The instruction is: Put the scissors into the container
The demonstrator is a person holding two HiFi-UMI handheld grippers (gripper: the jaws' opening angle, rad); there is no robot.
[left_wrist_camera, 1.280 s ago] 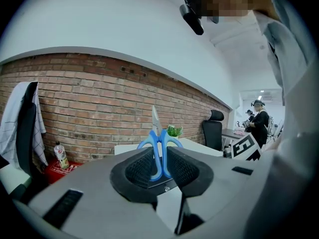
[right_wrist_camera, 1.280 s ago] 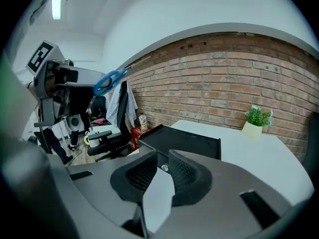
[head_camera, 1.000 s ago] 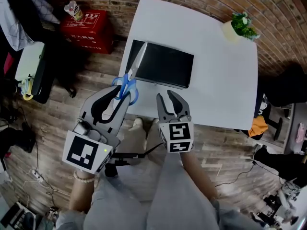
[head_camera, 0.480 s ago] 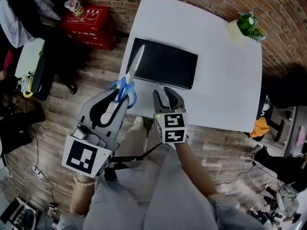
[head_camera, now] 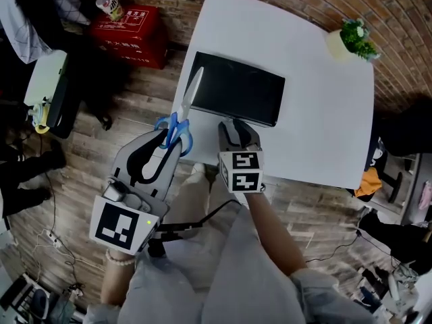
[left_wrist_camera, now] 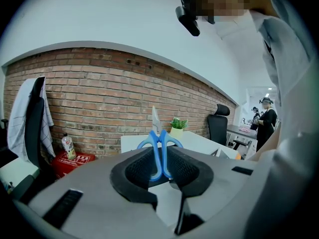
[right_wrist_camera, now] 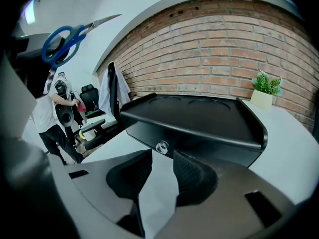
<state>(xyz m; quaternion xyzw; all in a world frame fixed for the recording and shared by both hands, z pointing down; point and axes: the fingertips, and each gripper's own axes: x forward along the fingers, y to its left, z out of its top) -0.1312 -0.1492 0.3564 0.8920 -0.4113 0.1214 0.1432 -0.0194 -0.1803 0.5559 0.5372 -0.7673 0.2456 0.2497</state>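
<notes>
White table [head_camera: 324, 113] — carrying step.
Your left gripper [head_camera: 164, 140] clamps blue-handled steel scissors [head_camera: 177, 123], right gripper [head_camera: 237, 129] gapes empty — next, lower them into the black rectangular container [head_camera: 236, 90].

Grey left gripper [head_camera: 172, 135], marker cube [head_camera: 121, 225] (black-and-white), bead bracelet [head_camera: 120, 252]

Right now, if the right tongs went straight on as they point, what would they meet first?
Probably the black container's near wall, by its small knob; the right tongs are open, empty.

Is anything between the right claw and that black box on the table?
Nothing: the right gripper view shows only bare white table between the right claw and the black container.
</notes>
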